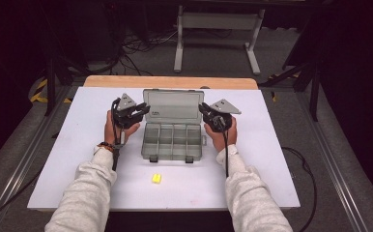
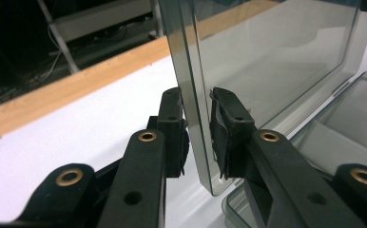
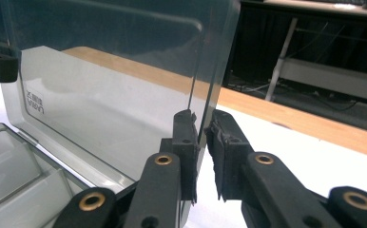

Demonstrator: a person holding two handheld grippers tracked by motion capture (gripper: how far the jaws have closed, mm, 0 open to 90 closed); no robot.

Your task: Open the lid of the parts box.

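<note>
White tabletop [image 1: 78, 145], yellow block [image 1: 156, 179] before open organizer box [image 1: 172, 140], left claw [image 1: 141, 112] and right claw [image 1: 205, 110] astride its upright lid [image 1: 173, 106], slightly spread.

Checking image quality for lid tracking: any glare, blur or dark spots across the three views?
High view: white table evenly lit, surroundings nearly black, picture soft. Left gripper view: lid translucent, table and wooden edge show through; near jaws sharp, background soft. Right gripper view: lid shows pale haze low down, small label readable as print but blurred; background dark.
</note>
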